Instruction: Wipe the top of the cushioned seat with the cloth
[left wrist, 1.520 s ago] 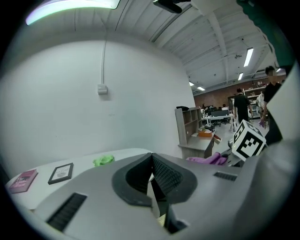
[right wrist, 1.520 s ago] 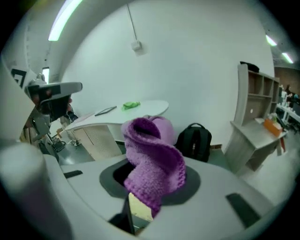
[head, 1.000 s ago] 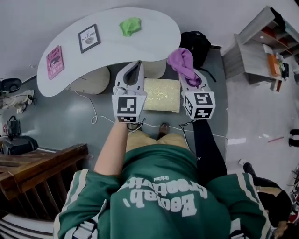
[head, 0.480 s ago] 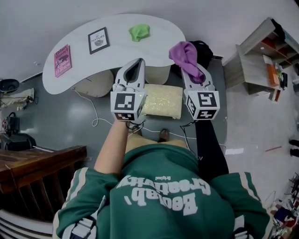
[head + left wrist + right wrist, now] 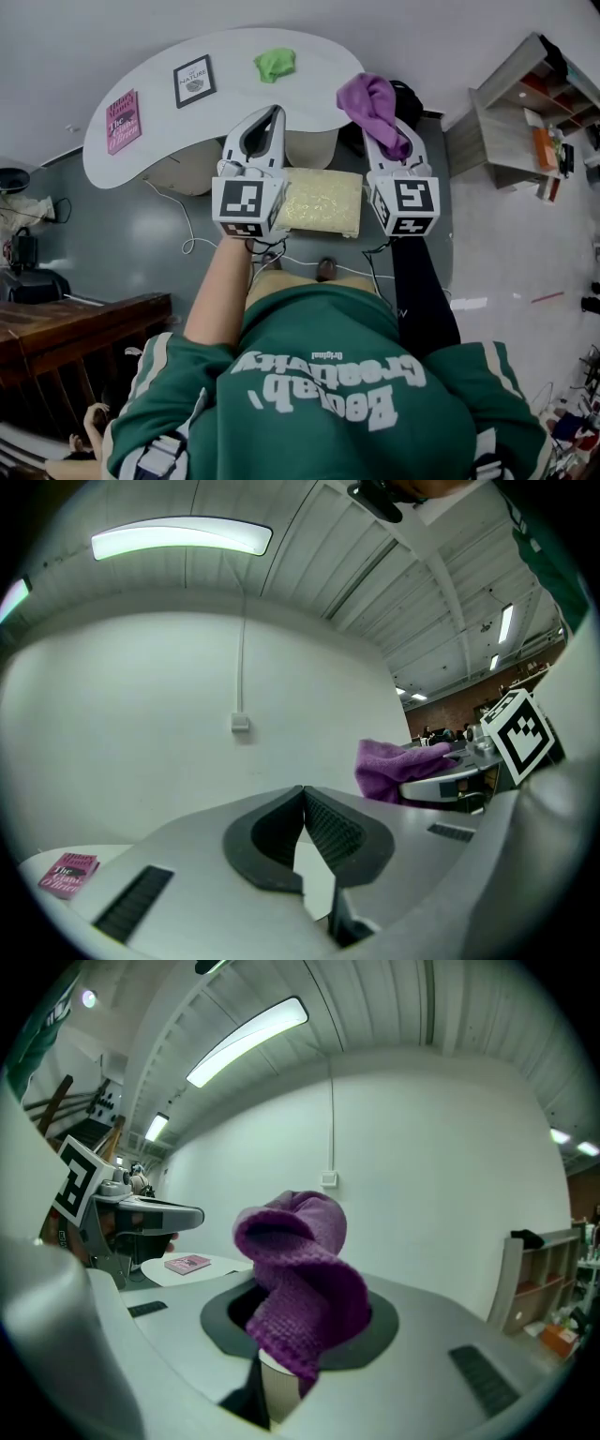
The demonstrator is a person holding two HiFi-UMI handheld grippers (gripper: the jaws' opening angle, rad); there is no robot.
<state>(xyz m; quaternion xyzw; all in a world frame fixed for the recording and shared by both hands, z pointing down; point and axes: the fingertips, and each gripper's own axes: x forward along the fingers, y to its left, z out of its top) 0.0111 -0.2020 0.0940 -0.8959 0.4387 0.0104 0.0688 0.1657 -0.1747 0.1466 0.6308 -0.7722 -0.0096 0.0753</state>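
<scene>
A cream cushioned seat (image 5: 323,202) sits on the floor below and between my two grippers in the head view. My right gripper (image 5: 380,120) is shut on a purple cloth (image 5: 371,109), which bunches up over its tips (image 5: 305,1283) and hides them. The cloth is held up in the air, well above the seat and not touching it. My left gripper (image 5: 267,122) is shut with nothing between its jaws (image 5: 303,803); it hovers beside the seat's left edge. Both grippers point toward the wall.
A white curved table (image 5: 216,89) stands beyond the seat with a pink book (image 5: 116,122), a framed card (image 5: 193,79) and a green cloth (image 5: 275,63) on it. A black bag (image 5: 411,101) lies behind the right gripper, shelving (image 5: 525,103) at right, wooden furniture (image 5: 84,328) at left.
Both grippers have lifted slightly and tilted up toward the wall, the purple cloth rising with the right one. The seat has not moved.
</scene>
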